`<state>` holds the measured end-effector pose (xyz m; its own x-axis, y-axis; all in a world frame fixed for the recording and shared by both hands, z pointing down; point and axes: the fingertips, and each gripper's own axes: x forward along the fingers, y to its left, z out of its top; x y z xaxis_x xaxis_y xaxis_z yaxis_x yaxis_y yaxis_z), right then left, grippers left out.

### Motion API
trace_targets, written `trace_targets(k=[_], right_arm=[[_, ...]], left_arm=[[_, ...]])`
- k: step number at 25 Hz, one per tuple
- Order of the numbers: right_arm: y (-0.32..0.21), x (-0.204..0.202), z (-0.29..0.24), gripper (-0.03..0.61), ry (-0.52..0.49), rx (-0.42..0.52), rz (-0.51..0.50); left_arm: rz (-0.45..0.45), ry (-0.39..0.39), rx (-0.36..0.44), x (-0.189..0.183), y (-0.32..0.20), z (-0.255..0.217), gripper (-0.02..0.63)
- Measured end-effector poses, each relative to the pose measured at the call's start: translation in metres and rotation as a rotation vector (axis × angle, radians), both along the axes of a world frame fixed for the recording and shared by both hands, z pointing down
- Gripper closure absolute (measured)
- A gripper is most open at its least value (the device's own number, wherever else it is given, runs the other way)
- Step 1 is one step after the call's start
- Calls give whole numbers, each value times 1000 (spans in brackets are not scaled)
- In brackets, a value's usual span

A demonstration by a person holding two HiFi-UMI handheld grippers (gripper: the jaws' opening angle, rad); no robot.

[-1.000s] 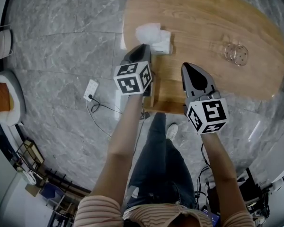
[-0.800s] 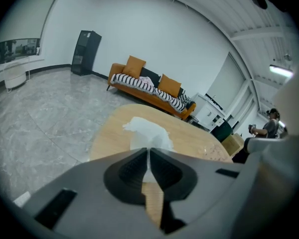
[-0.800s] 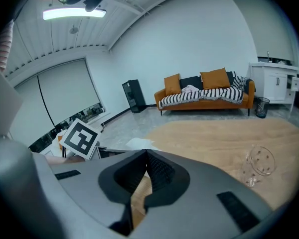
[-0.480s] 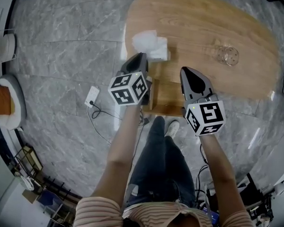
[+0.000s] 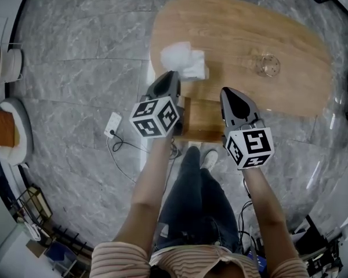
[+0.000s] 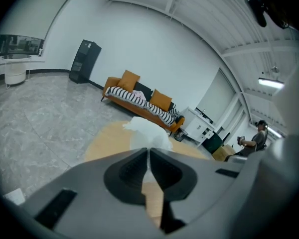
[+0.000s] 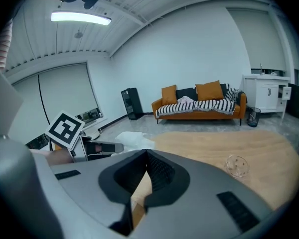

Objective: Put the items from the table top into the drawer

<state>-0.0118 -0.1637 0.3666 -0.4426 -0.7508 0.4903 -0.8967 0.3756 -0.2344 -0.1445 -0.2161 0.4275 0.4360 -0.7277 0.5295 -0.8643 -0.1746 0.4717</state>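
Note:
A crumpled white bundle lies at the left end of the oval wooden table, and a clear glass dish sits toward the right. An open wooden drawer juts from the table's near edge. My left gripper hovers over the table's left edge, just short of the bundle, jaws shut and empty. My right gripper hangs above the drawer's right side, also shut and empty. The right gripper view shows the dish, the bundle and the left gripper beside it.
Grey marble floor surrounds the table. A white socket strip with a cable lies on the floor to the left. The person's legs stand under the drawer. An orange sofa and a white cabinet stand across the room.
Both grippers have risen and drawn back a little toward the table's near edge, still shut and empty. The bundle and the dish have not moved on the table.

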Motion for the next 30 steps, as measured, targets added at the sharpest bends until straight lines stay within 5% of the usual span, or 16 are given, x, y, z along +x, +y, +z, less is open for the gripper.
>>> trace_targets(k=[30], right_arm=[[135, 80, -16, 571, 37, 17, 101]], left_arm=[[100, 65, -17, 91, 136, -14, 586]])
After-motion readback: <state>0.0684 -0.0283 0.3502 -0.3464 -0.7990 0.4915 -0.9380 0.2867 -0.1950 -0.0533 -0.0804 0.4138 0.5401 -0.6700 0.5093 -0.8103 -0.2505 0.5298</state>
